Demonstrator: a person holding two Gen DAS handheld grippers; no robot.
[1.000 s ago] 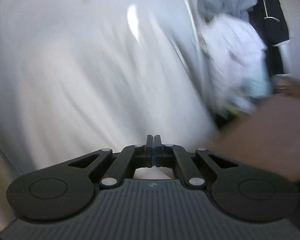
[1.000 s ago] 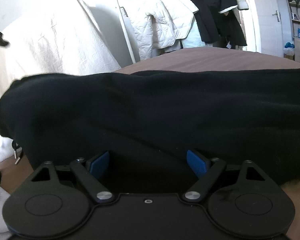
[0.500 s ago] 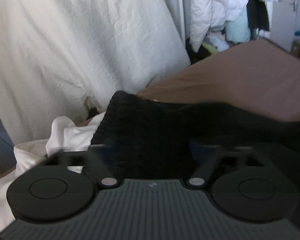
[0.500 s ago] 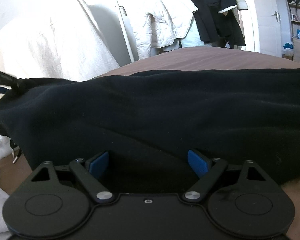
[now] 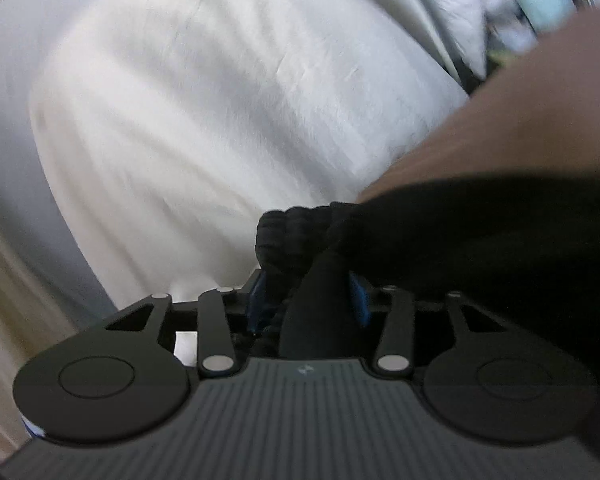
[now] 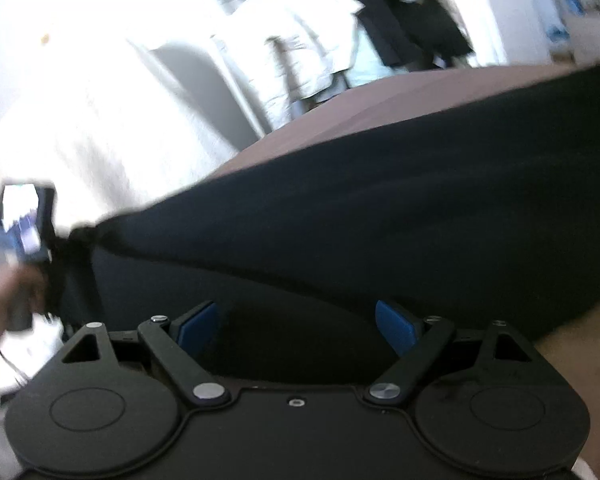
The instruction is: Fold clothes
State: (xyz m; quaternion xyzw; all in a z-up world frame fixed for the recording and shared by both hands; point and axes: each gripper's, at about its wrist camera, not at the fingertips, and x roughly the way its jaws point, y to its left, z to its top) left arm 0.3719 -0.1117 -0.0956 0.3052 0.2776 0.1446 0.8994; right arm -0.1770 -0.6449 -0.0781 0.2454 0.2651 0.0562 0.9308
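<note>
black garment (image 6: 380,208): soft, matte, fleece-like cloth with a thick ribbed knit edge (image 5: 288,236) bunched at one end. it lies spread over the brown bed (image 6: 340,108), its long axis running across the right wrist view from lower left to upper right, the ribbed end pointing left. left gripper (image 5: 306,300): blue-padded fingers (image 5: 256,300) partly apart and closing, with the ribbed edge and a fold of black cloth between them; the pads appear to press on the bunched cloth. in the right wrist view the same gripper (image 6: 24,224) sits at the garment's far left tip, blurred, with a hand (image 6: 8,300) below it. right gripper (image 6: 296,324): blue fingers (image 6: 198,322) stand wide apart, black cloth lying between and ahead of them, pads not pressing it. behind: a crinkled white sheet (image 5: 220,100) draped over a rounded form, and hanging white (image 6: 296,36) and dark clothes (image 6: 400,20), all blurred.
</note>
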